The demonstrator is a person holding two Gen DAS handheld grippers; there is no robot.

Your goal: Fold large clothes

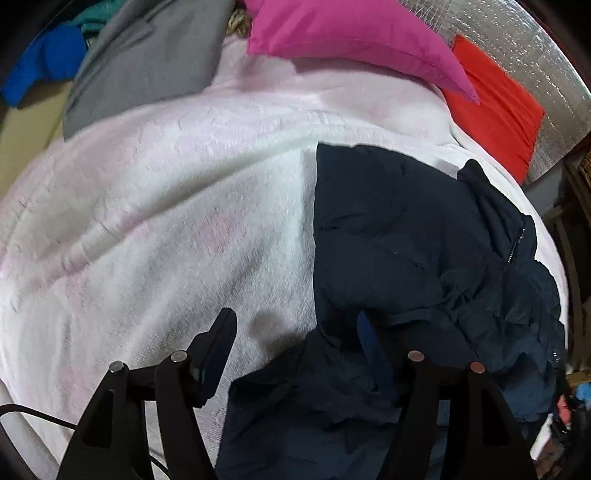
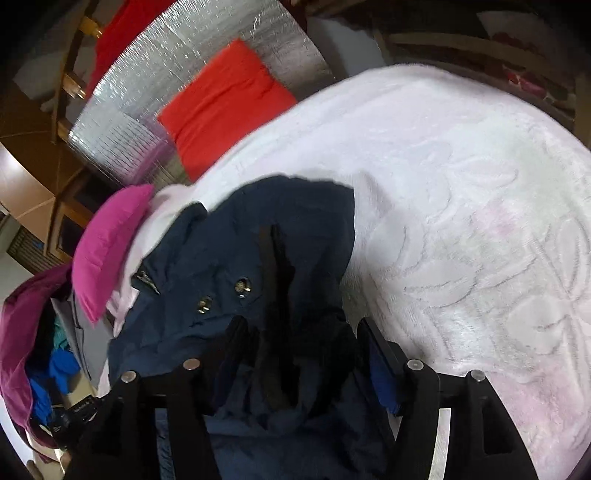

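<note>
A dark navy padded jacket (image 1: 406, 229) lies crumpled on a white fluffy blanket (image 1: 166, 203) that covers a bed. In the left wrist view my left gripper (image 1: 295, 328) hangs over the jacket's near left edge, jaws wide apart. One fingertip is over bare blanket and the other over the jacket, and nothing is pinched. In the right wrist view the jacket (image 2: 258, 229) shows metal snaps and a dark strap. My right gripper (image 2: 303, 332) stands open, with bunched jacket fabric and a black cuff lying between its fingers.
A pink pillow (image 1: 351, 37) and a red pillow (image 1: 495, 110) lean at the bed's head against a silver foil panel (image 1: 498, 29). A grey garment (image 1: 147, 62) and blue clothing (image 1: 44, 66) lie at the far left. Wooden furniture stands beyond the bed.
</note>
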